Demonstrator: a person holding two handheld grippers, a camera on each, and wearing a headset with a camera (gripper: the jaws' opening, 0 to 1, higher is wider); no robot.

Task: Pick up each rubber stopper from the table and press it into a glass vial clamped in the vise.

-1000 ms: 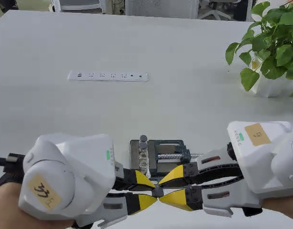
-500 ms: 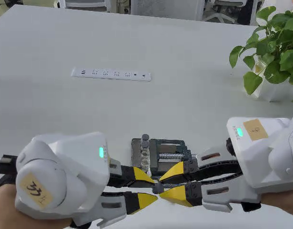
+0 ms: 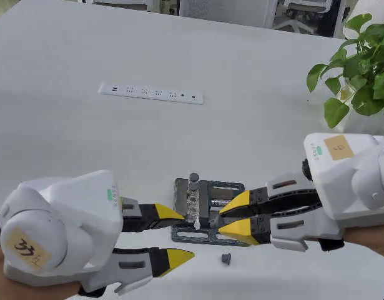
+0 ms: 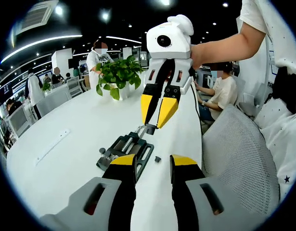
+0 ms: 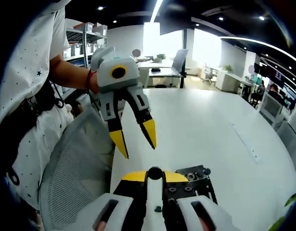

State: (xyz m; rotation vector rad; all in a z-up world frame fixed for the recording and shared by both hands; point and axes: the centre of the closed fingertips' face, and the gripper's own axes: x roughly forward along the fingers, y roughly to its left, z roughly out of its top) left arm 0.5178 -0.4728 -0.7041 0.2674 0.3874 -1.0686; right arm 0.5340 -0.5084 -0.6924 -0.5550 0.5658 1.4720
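Insertion step: right hand-held gripper [image 3: 220,223] clamped on a small dark-grey rubber stopper [image 5: 154,172] just beside the clear glass vials [image 3: 193,203] in the dark metal vise [image 3: 220,190], left hand-held gripper [image 3: 187,235] apart and empty; next move likely needs centring over an unstoppered vial, then pressing straight down.

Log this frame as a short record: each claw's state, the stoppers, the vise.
left claw: open, empty, beside the vise
right claw: shut on a rubber stopper, close to the vise
loose stopper: on the table, on the near side of the vise
vials: row clamped in the vise, far one capped dark
background: power strip, potted plant
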